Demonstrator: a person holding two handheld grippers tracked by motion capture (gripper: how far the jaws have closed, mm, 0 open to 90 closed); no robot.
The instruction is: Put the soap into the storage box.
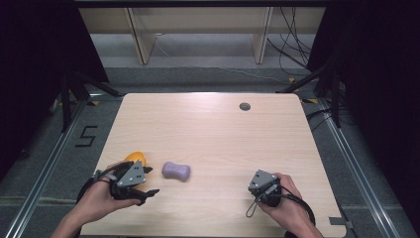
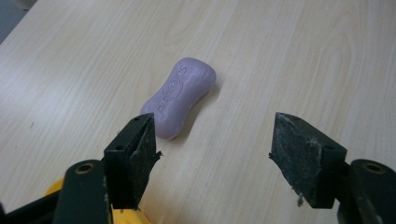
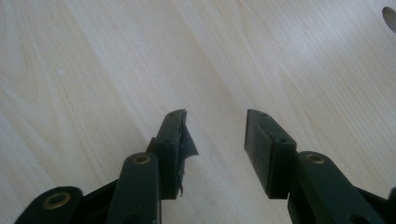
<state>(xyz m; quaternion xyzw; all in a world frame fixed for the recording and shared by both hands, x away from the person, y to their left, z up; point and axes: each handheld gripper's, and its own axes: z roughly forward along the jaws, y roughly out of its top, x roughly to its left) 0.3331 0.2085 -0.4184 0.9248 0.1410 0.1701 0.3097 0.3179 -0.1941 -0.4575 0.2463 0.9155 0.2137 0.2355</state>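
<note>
Purple soap bar lying free on the surface, just ahead of the wide-open left gripper.

The pale wooden surface (image 1: pixel 218 129) carries a purple soap bar (image 1: pixel 176 171), which lies flat toward its near left part. Taking the soap as the landmark: the left gripper (image 1: pixel 151 181) is just beside it on the person's left and far nearer than the right gripper (image 3: pixel 215 135), which is well apart on the other side over bare wood. In the left gripper view the soap (image 2: pixel 180 95) lies ahead of the fingers (image 2: pixel 135 154), not touching them, its near end close to the left-hand one, its long axis slanting away and to the right. Both sets of fingers stand apart and hold nothing, the left wider. An orange-yellow object (image 1: pixel 135 158) lies beyond the left hand (image 1: pixel 101 196).
</note>
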